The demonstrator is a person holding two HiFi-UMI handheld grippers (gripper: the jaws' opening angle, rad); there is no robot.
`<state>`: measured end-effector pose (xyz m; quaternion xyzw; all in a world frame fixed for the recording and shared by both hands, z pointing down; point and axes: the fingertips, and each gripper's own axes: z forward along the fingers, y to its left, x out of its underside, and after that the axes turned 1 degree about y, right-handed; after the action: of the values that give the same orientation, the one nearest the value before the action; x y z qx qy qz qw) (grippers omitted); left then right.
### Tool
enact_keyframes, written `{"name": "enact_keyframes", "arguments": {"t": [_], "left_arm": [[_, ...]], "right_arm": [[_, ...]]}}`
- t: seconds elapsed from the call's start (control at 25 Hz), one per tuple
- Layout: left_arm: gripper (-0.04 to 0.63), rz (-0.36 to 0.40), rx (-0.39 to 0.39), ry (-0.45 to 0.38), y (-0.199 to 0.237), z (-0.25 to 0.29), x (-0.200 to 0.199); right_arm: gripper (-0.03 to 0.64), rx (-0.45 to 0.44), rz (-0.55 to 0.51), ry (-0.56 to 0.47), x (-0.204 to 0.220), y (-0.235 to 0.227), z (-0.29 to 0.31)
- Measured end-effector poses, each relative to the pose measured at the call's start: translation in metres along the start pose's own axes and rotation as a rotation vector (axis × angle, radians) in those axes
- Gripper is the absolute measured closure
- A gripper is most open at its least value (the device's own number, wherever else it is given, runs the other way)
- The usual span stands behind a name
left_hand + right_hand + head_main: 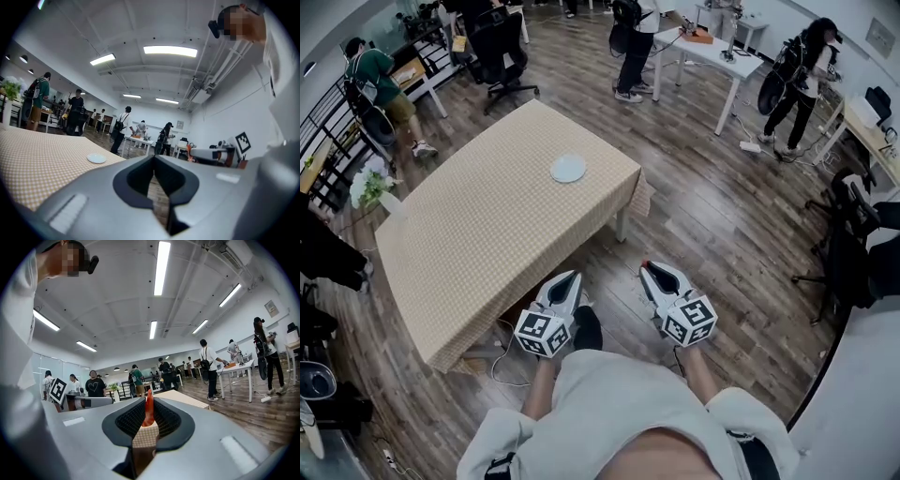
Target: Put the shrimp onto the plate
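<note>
A white plate (568, 169) lies near the far right corner of the table with the tan checked cloth (487, 234); in the left gripper view the plate (96, 159) is small and far off on the cloth (37, 159). Both grippers hang over the wood floor, short of the table's near corner. My right gripper (649, 270) is shut on an orange-red shrimp (149, 409), which stands upright between the ribbed pads (133, 420); its red tip (645, 266) shows at the jaw ends. My left gripper (572, 277) holds nothing, its jaw tips (153, 158) meeting.
A vase of white flowers (370, 183) stands at the table's left corner. Cables (502, 361) lie on the floor under the near edge. A white desk (712, 52) with people around it stands far right; office chairs (848, 244) sit to the right.
</note>
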<state>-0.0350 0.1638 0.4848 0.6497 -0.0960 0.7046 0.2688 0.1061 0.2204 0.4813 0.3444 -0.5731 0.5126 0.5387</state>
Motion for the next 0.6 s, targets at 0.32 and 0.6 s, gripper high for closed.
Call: {"name": "enact_keyframes", "arguments": {"t": [0.32,0.6], "left_arm": [[0.584,0.001,0.022,0.014,0.047,0.041,-0.013],[0.584,-0.009,0.023,0.037,0.108,0.077,-0.023]], "right_arm": [[0.565,0.017,0.013,0.022,-0.001,-0.024,0.053],[0.565,0.032,0.022,0.020,-0.012,-0.046,0.120]]}}
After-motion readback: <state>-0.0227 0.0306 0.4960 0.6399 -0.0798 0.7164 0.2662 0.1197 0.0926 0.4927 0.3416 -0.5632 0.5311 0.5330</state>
